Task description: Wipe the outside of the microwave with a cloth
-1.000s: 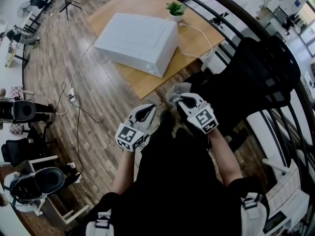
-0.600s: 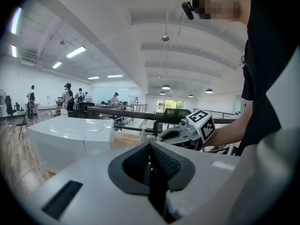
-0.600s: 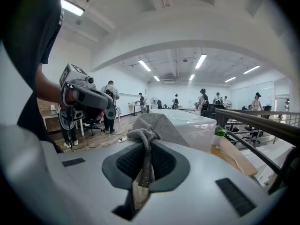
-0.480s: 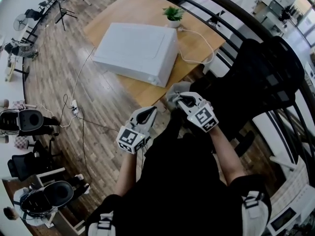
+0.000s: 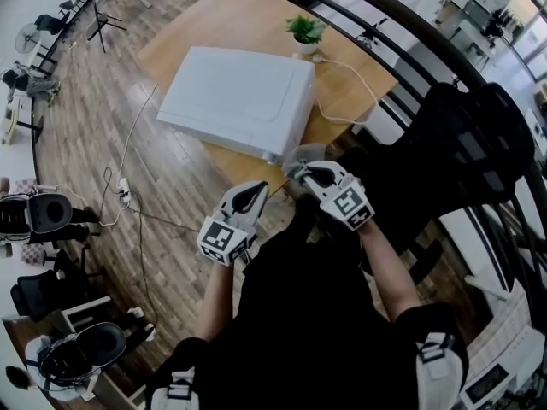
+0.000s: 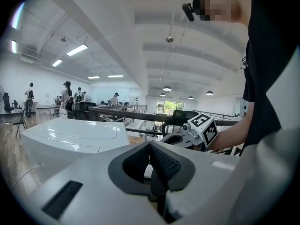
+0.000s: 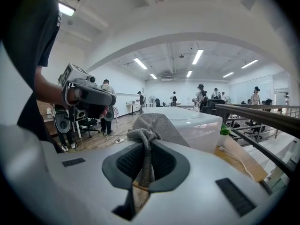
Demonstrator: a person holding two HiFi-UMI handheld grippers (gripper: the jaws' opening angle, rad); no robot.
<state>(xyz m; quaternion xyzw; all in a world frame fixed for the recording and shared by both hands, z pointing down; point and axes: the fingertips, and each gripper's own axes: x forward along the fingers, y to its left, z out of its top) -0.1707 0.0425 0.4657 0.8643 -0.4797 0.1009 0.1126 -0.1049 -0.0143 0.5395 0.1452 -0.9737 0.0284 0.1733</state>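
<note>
Grey cloth [image 7: 157, 123] is pinched in the right gripper [image 7: 147, 162]; the white microwave [image 5: 235, 96] sits just ahead of those fingers, long side crosswise. Left gripper [image 6: 151, 159] has its jaws pressed together on nothing and is farther back.

A wooden table [image 5: 248, 7] is standing on a plank floor [image 5: 94, 135] of brown wood. Just behind the table a black railing [image 7: 262, 116] is running past, and a small potted plant [image 5: 305, 31] is sitting at the table's far edge. Left of the table a power strip [image 5: 126, 196] is lying on the floor, and further left black office chairs [image 5: 41, 213] are standing well apart from it. Above the table, long strip lights [image 7: 197, 56] are glowing on a white ceiling [image 7: 164, 13].
</note>
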